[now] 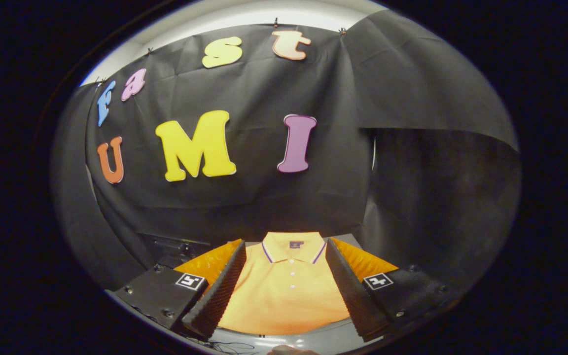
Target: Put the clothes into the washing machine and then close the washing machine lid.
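**Between the fingers: shirt waiting, pickup not yet begun**

Between your two fingers (284,291) an orange polo shirt (284,296) is lying flat, collar away from you and the button placket running down the middle. You are holding the gripper (284,291) wide apart, with nothing in its grasp; the fingers are framing the shirt on either side, and from this angle it is hard to tell whether they are hovering above the fabric or already brushing it. The shirt is resting on a pale surface (313,340), a strip of which is showing just below its hem. Beyond the collar the black cloth wall (264,197) is hanging, and some dark equipment (170,246) is sitting off to the left of the fingers, too dim to identify.

You are, by my reading, at the very first step: reaching for the garment. The next move is asking you to come down onto the cloth and pinch a fold of it, since a flat shirt is giving the fingers no edge to bite. Gathering near the chest or collar would likely be lifting most of the fabric together. Expect it to drape and trail as you carry it to the washing machine.
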Demonstrator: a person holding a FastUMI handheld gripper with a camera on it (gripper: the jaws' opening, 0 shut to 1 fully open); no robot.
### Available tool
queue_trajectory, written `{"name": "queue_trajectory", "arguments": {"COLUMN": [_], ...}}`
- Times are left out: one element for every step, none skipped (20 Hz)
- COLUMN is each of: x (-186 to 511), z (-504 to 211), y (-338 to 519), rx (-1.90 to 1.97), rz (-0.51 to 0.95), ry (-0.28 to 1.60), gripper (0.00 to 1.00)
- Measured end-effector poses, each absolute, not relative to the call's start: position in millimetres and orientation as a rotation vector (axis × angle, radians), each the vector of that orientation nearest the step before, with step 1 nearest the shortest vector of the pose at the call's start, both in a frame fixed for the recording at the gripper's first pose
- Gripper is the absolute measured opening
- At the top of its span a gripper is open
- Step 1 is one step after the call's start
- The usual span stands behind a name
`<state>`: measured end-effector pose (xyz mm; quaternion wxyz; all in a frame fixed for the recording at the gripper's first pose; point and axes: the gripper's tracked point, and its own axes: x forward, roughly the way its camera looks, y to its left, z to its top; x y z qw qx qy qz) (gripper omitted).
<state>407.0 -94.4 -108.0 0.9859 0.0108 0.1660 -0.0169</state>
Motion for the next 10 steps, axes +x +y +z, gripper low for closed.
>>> {"name": "queue_trajectory", "arguments": {"x": [417,428,439,450,459,468,477,486,494,501], "z": [-117,-125,-131,-139,-147,-157,-166,-179,-190,-203], "y": [-96,-94,-93,-94,-94,-95,-95,-95,-97,-101], "rx": [0.014,0.008,0.005,-0.002,-0.010,-0.008,0.002,0.016,0.026,0.030], "rz": [-0.037,-0.025,-0.026,-0.025,-0.027,-0.027,-0.027,-0.035,-0.041,-0.055], "ry": [0.359,0.375,0.387,0.403,0.428,0.444,0.466,0.502,0.535,0.572], "gripper": [1.00,1.00,1.00,1.00,1.00,1.00,1.00,1.00,1.00,1.00]}}
